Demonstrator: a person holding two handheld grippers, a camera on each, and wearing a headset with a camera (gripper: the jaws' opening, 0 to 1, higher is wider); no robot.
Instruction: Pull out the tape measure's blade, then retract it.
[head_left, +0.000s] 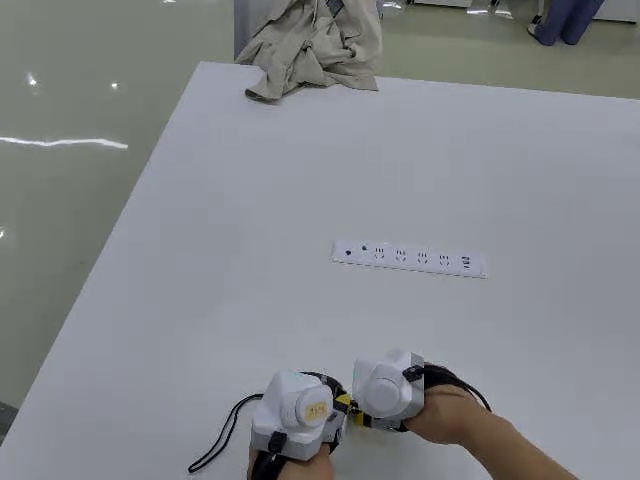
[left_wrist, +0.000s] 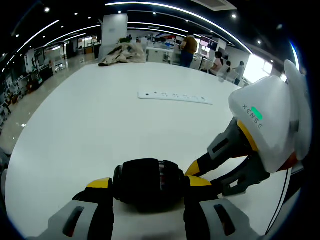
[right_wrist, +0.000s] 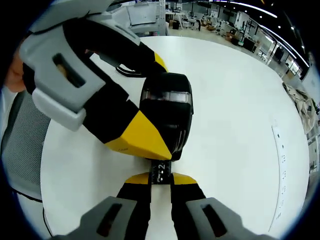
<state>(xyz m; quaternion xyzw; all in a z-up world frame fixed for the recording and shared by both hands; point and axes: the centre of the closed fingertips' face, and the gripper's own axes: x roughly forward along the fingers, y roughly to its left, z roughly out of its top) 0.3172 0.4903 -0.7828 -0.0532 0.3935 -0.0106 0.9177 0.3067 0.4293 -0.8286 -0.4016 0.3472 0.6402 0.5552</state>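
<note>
Jaws of the left gripper rise from 6 o'clock in the left gripper view. Their yellow tips squeeze both flanks of the black tape measure, which sits on the white desk. From 3 o'clock the right gripper reaches in, angled down at the case's right side; from here I cannot tell what it grips. A power strip lies well beyond, at 12 o'clock.

The right gripper view answers that: my right jaws, almost closed, pinch the blade, a short length drawn out with the numeral 2 showing. The blade's long axis runs 12 to 6 o'clock, straight along the jaws. The left gripper crosses in from 10 o'clock, clamped on the case.

In the head view both grippers sit close together at 6 o'clock, my right hand behind its housing and the forearm entering from 5 o'clock. The white housings cover most of the tape measure; a sliver of yellow and black shows between them. A black cable trails toward 7 o'clock, and a crumpled beige garment lies at 12 o'clock.
</note>
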